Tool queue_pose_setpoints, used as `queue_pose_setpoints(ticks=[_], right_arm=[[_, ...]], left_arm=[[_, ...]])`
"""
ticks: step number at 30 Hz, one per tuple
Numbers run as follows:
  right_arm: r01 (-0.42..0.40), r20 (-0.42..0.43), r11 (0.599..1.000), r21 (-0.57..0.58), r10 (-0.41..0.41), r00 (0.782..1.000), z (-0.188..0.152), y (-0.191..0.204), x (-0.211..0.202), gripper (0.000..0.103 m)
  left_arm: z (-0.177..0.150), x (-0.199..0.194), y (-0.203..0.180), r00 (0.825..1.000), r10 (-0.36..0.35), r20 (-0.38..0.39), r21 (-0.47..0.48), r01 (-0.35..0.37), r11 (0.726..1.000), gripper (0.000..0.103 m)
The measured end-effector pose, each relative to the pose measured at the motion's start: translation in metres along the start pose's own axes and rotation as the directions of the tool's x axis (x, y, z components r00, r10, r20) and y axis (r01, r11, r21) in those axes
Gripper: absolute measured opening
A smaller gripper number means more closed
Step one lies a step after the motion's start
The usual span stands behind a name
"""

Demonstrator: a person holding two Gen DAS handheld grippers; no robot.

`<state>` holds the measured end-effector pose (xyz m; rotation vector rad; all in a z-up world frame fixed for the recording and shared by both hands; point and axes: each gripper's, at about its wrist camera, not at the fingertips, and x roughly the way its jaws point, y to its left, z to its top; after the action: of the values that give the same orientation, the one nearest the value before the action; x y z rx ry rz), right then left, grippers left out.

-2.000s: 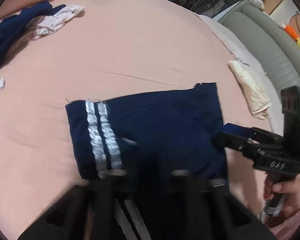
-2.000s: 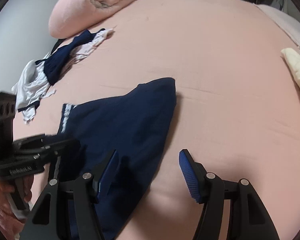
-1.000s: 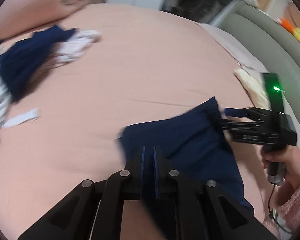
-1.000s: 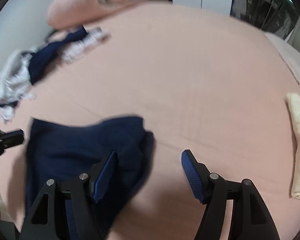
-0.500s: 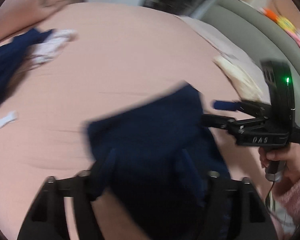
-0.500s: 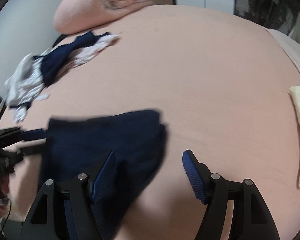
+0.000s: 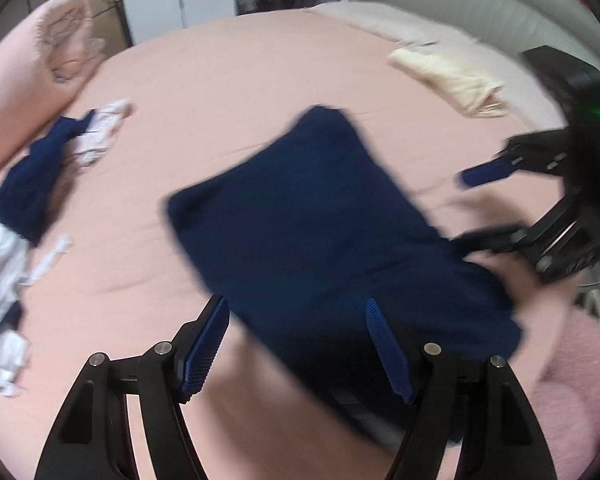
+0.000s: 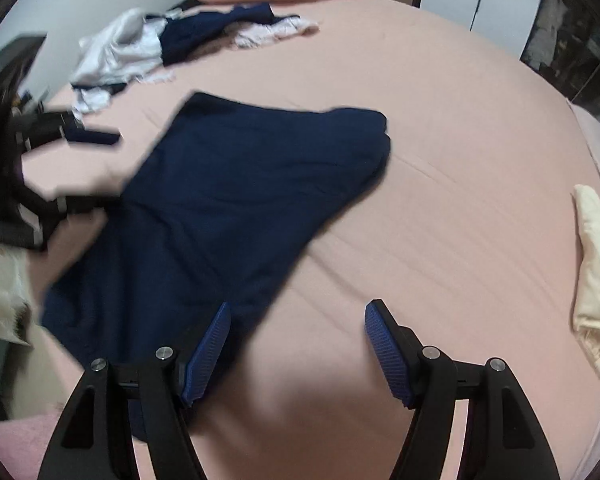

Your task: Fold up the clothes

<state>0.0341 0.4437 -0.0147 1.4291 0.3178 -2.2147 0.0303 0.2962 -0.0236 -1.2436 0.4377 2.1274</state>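
Observation:
A navy garment (image 7: 320, 240) lies folded flat on the pink bed sheet (image 7: 240, 80). In the left wrist view my left gripper (image 7: 296, 320) hangs open over its near edge, pads apart and gripping nothing. My right gripper (image 7: 472, 204) shows at the garment's right side, also open. In the right wrist view the same navy garment (image 8: 228, 208) spreads to the left. My right gripper (image 8: 298, 316) stands open over bare sheet at the cloth's near corner. At the cloth's left edge is the left gripper (image 8: 100, 168), blurred.
A heap of navy and white clothes (image 7: 28, 188) (image 8: 172, 36) lies at the far left of the bed. A folded cream garment (image 7: 448, 80) (image 8: 596, 260) rests on the right. A pink pillow (image 7: 28, 80) and a grey headboard (image 7: 480, 12) border the bed.
My left gripper, shut one second ago, has opened and let go of the navy cloth. The garment now lies folded with its silver stripes hidden. Both grippers have shifted sideways and rolled.

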Motion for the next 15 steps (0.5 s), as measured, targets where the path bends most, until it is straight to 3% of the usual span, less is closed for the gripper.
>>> queue_pose_setpoints(ticks=[3, 6, 9, 13, 15], right_arm=[[-0.064, -0.042, 0.997, 0.031, 0.065, 0.997, -0.003, 0.021, 0.009, 0.07], [-0.025, -0.131, 0.999, 0.02, 0.028, 0.991, -0.018, 0.031, 0.021, 0.07], [0.01, -0.122, 1.0, -0.004, -0.01, 0.993, -0.032, 0.032, 0.005, 0.07], [0.009, -0.085, 0.999, 0.043, -0.006, 0.996, -0.031, 0.033, -0.009, 0.07], [0.003, -0.068, 0.997, 0.082, 0.002, 0.998, -0.025, 0.036, -0.006, 0.07]], left_arm=[[-0.01, 0.01, -0.022, 0.999, 0.005, -0.053, 0.037, -0.003, 0.999, 0.069], [-0.026, 0.02, -0.033, 0.989, 0.074, -0.13, 0.126, -0.058, 0.99, 0.07], [-0.034, 0.004, -0.028, 0.982, 0.132, -0.136, 0.07, -0.123, 0.99, 0.07], [-0.021, -0.016, -0.029, 0.994, 0.096, -0.048, -0.078, -0.1, 0.992, 0.07], [-0.022, -0.004, -0.039, 0.993, 0.09, -0.079, -0.069, -0.095, 0.993, 0.07]])
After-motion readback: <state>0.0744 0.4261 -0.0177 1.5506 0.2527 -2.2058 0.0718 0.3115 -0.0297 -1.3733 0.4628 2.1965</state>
